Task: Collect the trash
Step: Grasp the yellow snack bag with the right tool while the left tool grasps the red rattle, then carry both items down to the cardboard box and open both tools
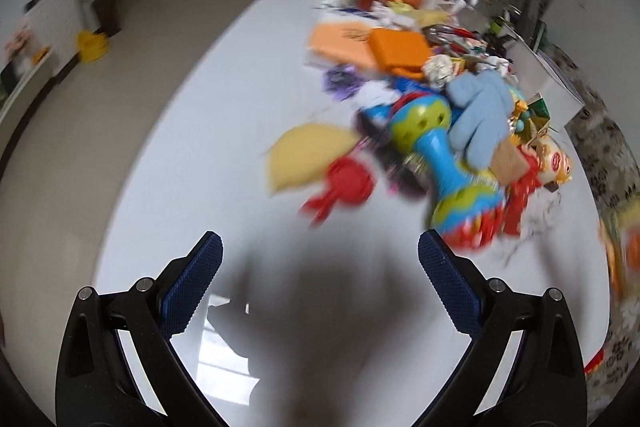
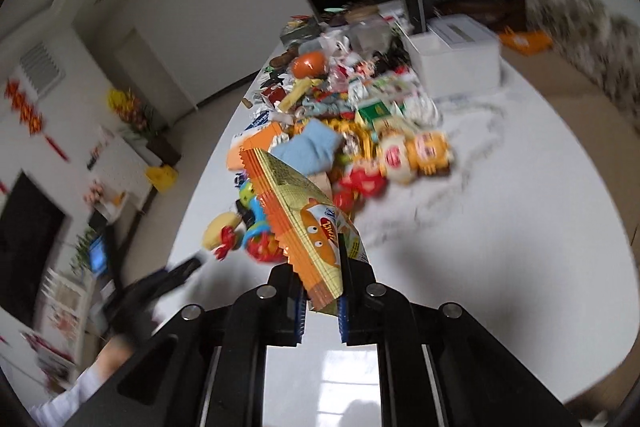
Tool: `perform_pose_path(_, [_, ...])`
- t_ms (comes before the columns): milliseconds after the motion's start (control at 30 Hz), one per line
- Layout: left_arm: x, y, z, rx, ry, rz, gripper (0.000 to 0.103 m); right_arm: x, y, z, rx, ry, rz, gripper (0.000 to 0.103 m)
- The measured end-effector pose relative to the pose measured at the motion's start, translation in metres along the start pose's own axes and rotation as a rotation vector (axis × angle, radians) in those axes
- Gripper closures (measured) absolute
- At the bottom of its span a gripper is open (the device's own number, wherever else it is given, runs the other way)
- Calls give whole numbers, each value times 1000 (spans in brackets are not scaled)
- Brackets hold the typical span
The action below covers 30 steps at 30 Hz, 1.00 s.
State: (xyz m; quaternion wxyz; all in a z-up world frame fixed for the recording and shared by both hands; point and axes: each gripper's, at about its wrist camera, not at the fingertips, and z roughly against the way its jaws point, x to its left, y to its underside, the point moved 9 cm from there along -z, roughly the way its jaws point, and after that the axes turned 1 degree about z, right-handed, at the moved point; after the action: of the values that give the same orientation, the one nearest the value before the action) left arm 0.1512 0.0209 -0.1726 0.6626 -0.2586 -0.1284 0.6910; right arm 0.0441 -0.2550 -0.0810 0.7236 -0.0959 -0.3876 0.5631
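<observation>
My right gripper (image 2: 320, 279) is shut on an orange and gold snack wrapper (image 2: 298, 215) and holds it above the white table (image 2: 500, 247), in front of the clutter pile. My left gripper (image 1: 320, 259) is open and empty, low over the white table (image 1: 240, 87), just short of a red toy piece (image 1: 344, 183) and a blue and green toy rattle (image 1: 436, 151). The left gripper shows blurred at the left of the right wrist view (image 2: 176, 275). A crumpled foil ball (image 1: 438, 69) lies in the pile.
A long pile of toys, packets and wrappers runs along the table: a light blue glove (image 1: 480, 111), an orange box (image 1: 400, 51), a yellow pouch (image 1: 308, 155), an orange ball (image 2: 310, 63). A white box (image 2: 456, 59) stands at the back right. The floor lies left of the table edge.
</observation>
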Motion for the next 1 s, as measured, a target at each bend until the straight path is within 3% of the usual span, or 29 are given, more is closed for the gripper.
perform_pose_path(133, [-6, -16, -42, 67, 36, 83, 10, -3, 24, 17, 2, -20, -49, 91])
perform_pose_path(167, [-6, -18, -48, 75, 31, 96, 19, -2, 29, 19, 5, -19, -44, 91])
perform_pose_path(200, [-7, -19, -56, 89, 37, 109, 38, -2, 32, 22, 9, -16, -41, 91])
perform_pose_path(267, [-5, -17, -68, 133, 52, 134, 63, -1, 38, 26, 15, -19, -34, 91])
perform_pose_path(433, [4, -19, -60, 112, 108, 184, 63, 6, 47, 34, 21, -52, -19, 91])
perform_pose_path(567, [2, -5, -15, 68, 151, 99, 63, 18, 61, 39, 55, -101, 13, 91])
perform_pose_path(667, [-7, 29, 44, 44, 223, -32, 63, 29, 85, 40, 133, -154, 65, 91])
perform_pose_path(767, [-21, 79, 91, 80, 288, -156, 63, 34, 116, 44, 233, -202, 118, 91])
perform_pose_path(867, [-29, 146, 113, 210, 378, -205, 63, 34, 149, 50, 326, -196, 198, 91])
perform_pose_path(1000, [-23, 236, 92, 381, 353, -221, 63, 26, 201, 41, 464, -188, 275, 91])
